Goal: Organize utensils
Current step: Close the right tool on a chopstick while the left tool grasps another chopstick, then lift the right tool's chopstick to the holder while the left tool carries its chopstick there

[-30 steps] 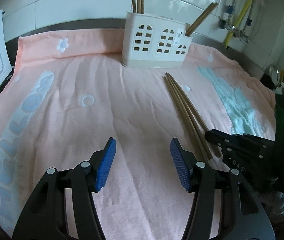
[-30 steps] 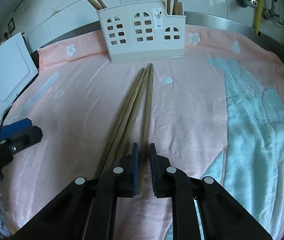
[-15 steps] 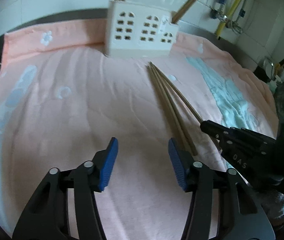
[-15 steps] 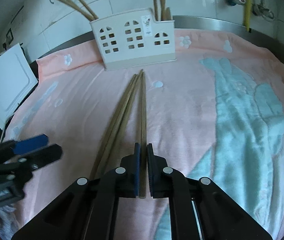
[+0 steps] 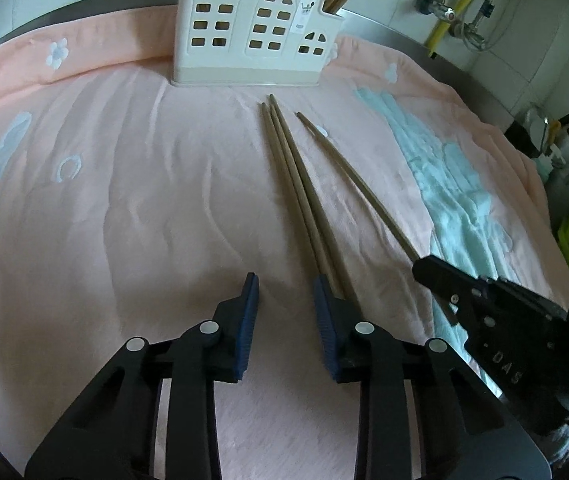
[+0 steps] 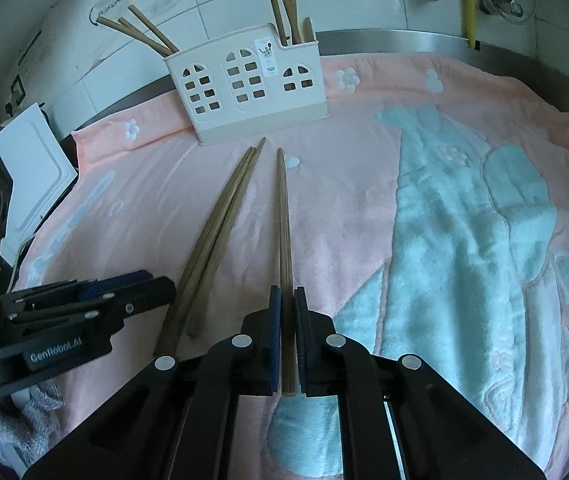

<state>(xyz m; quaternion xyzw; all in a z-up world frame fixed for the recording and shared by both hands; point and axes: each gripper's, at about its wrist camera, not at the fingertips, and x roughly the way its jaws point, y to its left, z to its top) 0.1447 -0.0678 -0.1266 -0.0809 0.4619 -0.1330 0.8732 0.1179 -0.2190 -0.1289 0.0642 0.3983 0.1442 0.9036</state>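
Two grippers work over a pink towel point(image 5: 132, 184) with pale blue patterns. The right gripper point(image 6: 287, 316) has its blue pads pressed together on the thick end of a single wooden chopstick point(image 6: 283, 216), which runs forward between them toward the white utensil holder point(image 6: 244, 92); its far tip lies just short of the holder's base. The left gripper point(image 5: 284, 300) has just been closing, and its jaws stand partly apart with only towel between the pads. Its right finger point(image 5: 324, 320) sits just beside the near ends of a pair of chopsticks point(image 5: 296, 184) lying side by side on the towel; whether it touches them cannot be told. In the right wrist view that pair point(image 6: 220, 232) lies to the left of the clamped chopstick, close at the far tips and wider apart near the grippers. The holder stands upright at the towel's far edge, with more chopsticks point(image 6: 280, 0) standing in its end compartments
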